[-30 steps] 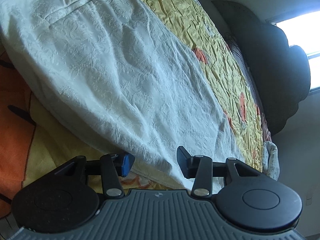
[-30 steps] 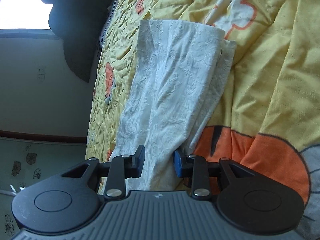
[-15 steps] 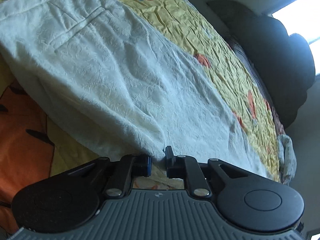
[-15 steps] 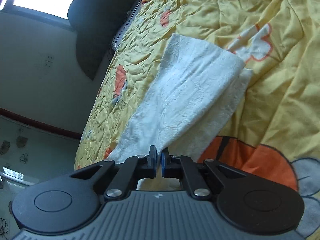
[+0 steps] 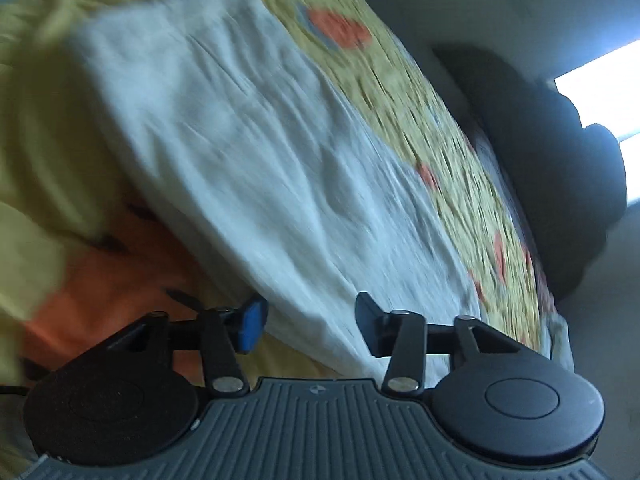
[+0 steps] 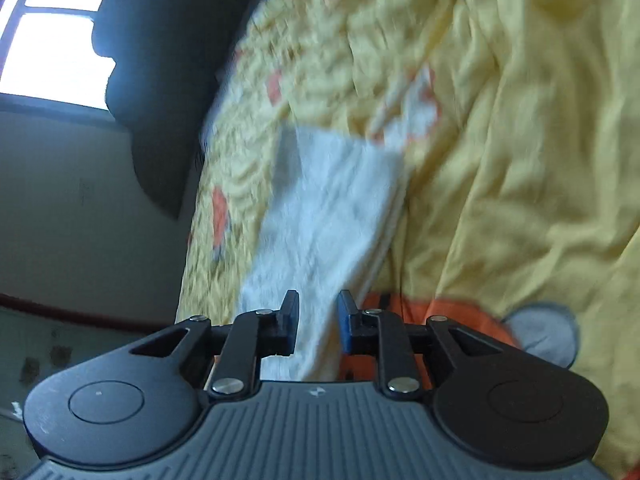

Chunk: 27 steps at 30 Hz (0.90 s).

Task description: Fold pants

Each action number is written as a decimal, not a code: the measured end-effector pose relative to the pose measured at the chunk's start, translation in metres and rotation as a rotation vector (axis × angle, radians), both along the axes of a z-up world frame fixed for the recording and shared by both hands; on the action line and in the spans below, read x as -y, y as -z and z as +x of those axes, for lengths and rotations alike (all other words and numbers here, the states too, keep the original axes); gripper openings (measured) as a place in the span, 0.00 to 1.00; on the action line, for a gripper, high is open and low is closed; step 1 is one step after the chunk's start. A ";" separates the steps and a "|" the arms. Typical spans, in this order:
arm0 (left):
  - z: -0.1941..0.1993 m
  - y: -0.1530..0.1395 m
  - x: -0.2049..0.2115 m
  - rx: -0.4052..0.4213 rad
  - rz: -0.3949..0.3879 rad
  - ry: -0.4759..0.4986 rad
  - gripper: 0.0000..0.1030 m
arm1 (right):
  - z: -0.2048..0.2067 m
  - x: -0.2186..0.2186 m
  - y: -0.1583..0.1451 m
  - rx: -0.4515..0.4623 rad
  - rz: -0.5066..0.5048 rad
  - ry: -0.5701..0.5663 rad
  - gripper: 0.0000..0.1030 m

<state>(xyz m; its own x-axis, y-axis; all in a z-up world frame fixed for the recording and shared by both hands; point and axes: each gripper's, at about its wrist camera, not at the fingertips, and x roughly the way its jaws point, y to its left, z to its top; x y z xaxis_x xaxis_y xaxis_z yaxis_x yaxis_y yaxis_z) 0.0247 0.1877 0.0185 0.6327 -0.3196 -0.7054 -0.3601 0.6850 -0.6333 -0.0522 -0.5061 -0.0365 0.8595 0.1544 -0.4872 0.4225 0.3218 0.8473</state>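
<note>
Spreading apart, both the left gripper (image 5: 308,322) and right gripper (image 6: 318,322) were opening, pads clear of the white pants (image 5: 248,152) laid flat on the yellow bedspread (image 6: 520,140) for folding.

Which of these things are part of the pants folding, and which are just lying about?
Part of the job:
- white pants
- left claw, opening
- right claw, opening

Just there:
- yellow bedspread
- dark headboard
- window
</note>
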 end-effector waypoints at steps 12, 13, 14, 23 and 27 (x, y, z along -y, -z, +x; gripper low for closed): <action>-0.003 0.012 -0.111 -0.010 -0.095 -0.377 0.64 | 0.109 -0.180 -0.032 0.055 -0.314 -0.672 0.29; 0.001 0.011 -0.112 -0.003 -0.074 -0.375 0.63 | 0.113 -0.192 -0.027 0.044 -0.314 -0.700 0.29; 0.005 0.009 -0.114 -0.002 -0.067 -0.381 0.63 | 0.117 -0.200 -0.023 0.037 -0.311 -0.724 0.29; 0.013 -0.019 -0.099 0.065 0.173 -0.311 0.18 | 0.116 -0.219 0.002 -0.030 -0.286 -0.774 0.28; 0.022 -0.006 -0.105 0.001 0.209 -0.270 0.18 | 0.114 -0.218 0.002 -0.042 -0.266 -0.778 0.28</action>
<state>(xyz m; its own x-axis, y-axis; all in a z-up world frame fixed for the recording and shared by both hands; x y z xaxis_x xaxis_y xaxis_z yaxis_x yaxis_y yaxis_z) 0.0464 0.2931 0.0246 0.6754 0.0110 -0.7373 -0.5454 0.6804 -0.4894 0.0615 -0.2881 -0.0383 0.5343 0.5737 -0.6208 0.0252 0.7233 0.6901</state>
